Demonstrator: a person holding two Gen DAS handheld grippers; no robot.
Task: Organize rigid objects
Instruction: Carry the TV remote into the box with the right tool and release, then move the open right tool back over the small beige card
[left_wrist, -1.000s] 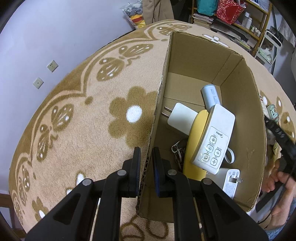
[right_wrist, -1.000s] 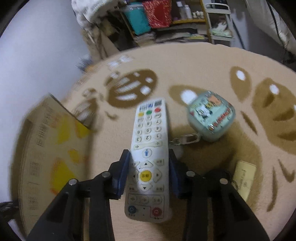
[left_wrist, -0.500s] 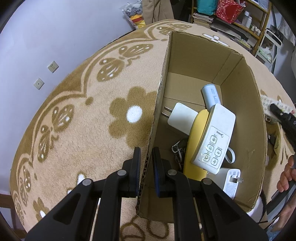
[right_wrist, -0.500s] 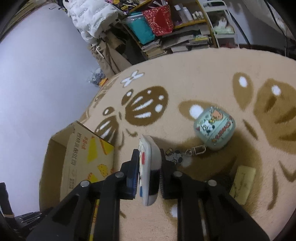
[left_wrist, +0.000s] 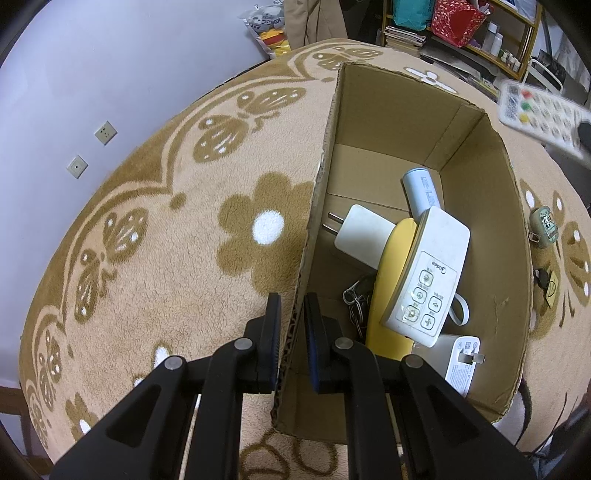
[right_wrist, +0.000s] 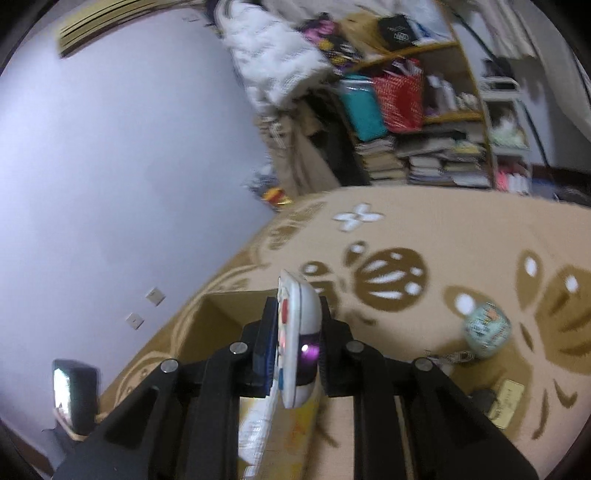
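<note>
My left gripper (left_wrist: 291, 314) is shut on the near left wall of the open cardboard box (left_wrist: 388, 107) on the rug. Inside lie a white Midea remote (left_wrist: 430, 273), a yellow object (left_wrist: 391, 280), a white plug adapter (left_wrist: 360, 236), a pale blue cylinder (left_wrist: 421, 192), a second white charger (left_wrist: 463, 362) and a metal chain (left_wrist: 356, 299). My right gripper (right_wrist: 295, 321) is shut on a white TV remote (right_wrist: 297, 332), held on edge above the box (right_wrist: 221, 314). That remote also shows in the left wrist view (left_wrist: 539, 114), above the box's far right corner.
On the rug right of the box lie a pale green earbud case with a keyring (right_wrist: 487, 326), a gold card (right_wrist: 508, 398) and a small dark object (right_wrist: 482, 397). Cluttered shelves (right_wrist: 417, 122) stand behind the rug. A wall (right_wrist: 129, 166) runs along the left.
My right gripper has lifted the TV remote off the rug, turned it on edge and carried it left and up over the box. My left gripper has held still on the box wall.
</note>
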